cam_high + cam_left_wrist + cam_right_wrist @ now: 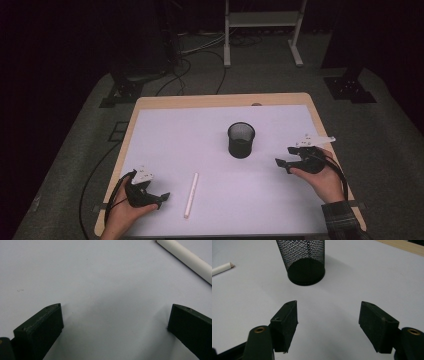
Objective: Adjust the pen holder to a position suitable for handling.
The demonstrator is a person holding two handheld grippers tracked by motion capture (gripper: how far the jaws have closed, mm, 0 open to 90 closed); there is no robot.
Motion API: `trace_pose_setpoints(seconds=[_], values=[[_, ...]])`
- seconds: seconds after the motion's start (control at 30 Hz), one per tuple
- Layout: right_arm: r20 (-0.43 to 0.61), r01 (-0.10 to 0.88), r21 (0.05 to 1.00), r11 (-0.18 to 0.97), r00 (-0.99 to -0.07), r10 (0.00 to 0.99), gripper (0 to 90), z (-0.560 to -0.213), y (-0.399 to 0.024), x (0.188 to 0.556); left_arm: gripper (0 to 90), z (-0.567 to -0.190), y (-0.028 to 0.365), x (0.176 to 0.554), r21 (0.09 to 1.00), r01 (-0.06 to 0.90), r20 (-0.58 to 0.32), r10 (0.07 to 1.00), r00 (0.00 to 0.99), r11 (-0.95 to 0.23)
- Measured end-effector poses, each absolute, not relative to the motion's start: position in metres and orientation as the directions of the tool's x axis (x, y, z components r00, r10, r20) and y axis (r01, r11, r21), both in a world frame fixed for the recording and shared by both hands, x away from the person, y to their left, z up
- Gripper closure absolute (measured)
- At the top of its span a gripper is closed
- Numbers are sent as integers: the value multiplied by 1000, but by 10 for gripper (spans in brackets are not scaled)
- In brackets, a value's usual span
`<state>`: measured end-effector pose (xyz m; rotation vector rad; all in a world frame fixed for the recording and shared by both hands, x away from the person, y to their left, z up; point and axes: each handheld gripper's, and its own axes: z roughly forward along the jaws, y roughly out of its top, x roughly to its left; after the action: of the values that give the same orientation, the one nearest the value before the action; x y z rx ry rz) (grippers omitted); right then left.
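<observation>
A black mesh cup [241,140] stands upright near the middle of the white mat [210,130]; in the right gripper view the mesh cup [302,261] is just ahead of the jaws. A white stick [191,195] lies flat on the mat at the front, its end reaching into the left gripper view as the white stick [187,260]. My left gripper [162,199] rests low at the front left, open, jaws apart over bare mat [100,277], left of the stick. At the right, my right gripper [285,159] is open and holds nothing, pointing toward the cup.
The mat covers a wooden table [220,100] whose edge shows at the back and sides. Beyond it are a dark floor, cables [185,65] and a white frame's legs [227,50]. A plaid sleeve [342,220] comes in at the bottom right.
</observation>
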<state>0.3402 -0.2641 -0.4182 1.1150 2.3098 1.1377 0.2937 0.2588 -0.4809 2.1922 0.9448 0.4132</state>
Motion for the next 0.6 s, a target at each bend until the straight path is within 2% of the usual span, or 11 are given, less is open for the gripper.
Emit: trace_pose_setpoints(seconds=[0.6], values=[[38, 478, 794, 377, -656, 754, 312, -402, -246, 362, 0, -481, 259, 294, 713, 507, 13, 731, 682, -485]])
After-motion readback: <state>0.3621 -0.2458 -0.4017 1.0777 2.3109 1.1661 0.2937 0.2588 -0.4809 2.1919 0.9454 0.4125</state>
